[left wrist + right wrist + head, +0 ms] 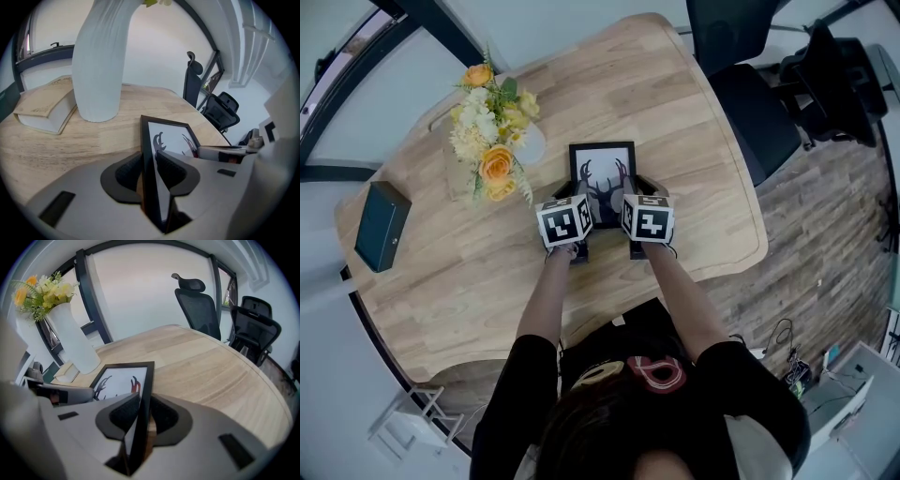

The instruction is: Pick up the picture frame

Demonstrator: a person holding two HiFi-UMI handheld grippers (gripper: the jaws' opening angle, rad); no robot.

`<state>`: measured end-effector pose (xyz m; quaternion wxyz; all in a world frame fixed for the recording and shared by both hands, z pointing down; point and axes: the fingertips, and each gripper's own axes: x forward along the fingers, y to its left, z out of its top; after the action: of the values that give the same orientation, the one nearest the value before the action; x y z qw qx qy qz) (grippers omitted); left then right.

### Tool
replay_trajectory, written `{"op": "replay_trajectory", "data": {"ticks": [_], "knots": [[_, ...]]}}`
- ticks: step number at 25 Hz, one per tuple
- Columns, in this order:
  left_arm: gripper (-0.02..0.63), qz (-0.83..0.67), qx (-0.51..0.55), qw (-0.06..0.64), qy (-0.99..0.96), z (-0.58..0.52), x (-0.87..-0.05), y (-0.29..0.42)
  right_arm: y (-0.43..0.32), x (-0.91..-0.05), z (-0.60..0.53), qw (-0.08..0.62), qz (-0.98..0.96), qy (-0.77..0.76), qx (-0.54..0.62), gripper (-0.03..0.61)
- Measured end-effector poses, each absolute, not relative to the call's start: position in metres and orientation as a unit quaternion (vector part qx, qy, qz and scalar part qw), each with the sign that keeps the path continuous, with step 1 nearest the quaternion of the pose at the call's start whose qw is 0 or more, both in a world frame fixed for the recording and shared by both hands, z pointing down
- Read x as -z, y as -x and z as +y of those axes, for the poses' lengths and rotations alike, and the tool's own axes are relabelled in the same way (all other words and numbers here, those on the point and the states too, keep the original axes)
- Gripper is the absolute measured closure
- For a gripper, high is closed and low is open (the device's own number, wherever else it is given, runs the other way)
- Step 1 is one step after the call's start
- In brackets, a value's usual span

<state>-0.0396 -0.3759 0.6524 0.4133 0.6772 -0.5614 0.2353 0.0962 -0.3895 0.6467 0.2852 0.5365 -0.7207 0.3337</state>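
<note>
Centre of the pale wooden bench [675, 122], just right of the white ribbed vase [98, 61] of orange and cream flowers [492, 131]: one black rectangular picture frame [602, 178] with a dark antlered-deer print on white.

Position relative to grippers: the frame is held between the two, each one taking a long side edge in its lower half. Left gripper [572, 192] has its jaws drawn narrow, the ribbed black pads [129, 171] clamped on the frame's left edge. Right gripper [143, 411] is likewise narrow, pads closed on the right edge.

Orientation: portrait format. Long axis runs straight away from the person, top edge toward the far side of the bench. Printed face turned upward and back toward the person. Whether the lower edge rests on the bench cannot be told.

Also on the bench: dark green rectangular box [382, 225] near the left rim, and a cream closed book [44, 105] beside the vase.
</note>
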Motion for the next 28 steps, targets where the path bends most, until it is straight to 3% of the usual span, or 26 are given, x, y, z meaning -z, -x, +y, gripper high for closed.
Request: {"op": "replay_trajectory", "data": {"ticks": [28], "knots": [[0.537, -0.554, -0.252, 0.431, -0.666, -0.3749, -0.6485, 0.0362, -0.1042, -0.6453, -0.3863, 0.292, -0.705, -0.541, -0.353, 0.508]]}}
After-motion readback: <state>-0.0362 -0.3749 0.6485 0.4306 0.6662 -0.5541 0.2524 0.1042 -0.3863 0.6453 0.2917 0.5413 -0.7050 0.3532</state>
